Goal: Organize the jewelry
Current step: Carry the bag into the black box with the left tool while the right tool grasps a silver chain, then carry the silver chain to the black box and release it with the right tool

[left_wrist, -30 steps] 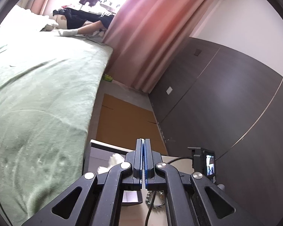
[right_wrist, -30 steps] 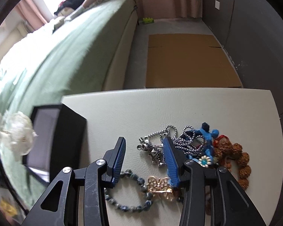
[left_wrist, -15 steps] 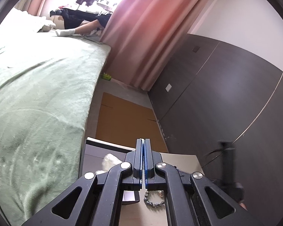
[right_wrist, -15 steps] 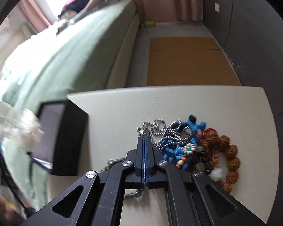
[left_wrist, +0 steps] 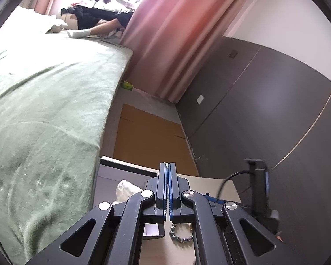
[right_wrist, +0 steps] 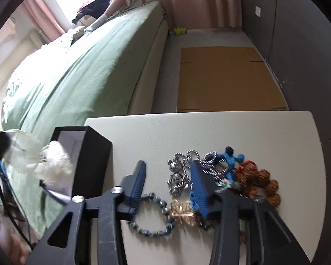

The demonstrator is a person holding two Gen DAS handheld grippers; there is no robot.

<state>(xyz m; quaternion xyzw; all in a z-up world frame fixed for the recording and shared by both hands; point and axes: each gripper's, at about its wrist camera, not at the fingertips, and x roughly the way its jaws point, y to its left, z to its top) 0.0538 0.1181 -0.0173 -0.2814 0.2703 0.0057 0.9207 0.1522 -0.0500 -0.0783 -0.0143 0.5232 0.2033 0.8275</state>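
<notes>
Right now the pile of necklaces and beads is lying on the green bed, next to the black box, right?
Not quite. The pile of necklaces and beads lies on the white table, not the bed. The black box does stand on that table, to the left. The right wrist view shows it.

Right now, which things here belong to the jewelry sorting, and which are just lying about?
Job: black jewelry box; silver chain; dark bead bracelet; gold charm; blue knotted cord; brown seed-bead bracelet.
Lying about: flattened cardboard; green toy brick; bed.
</notes>
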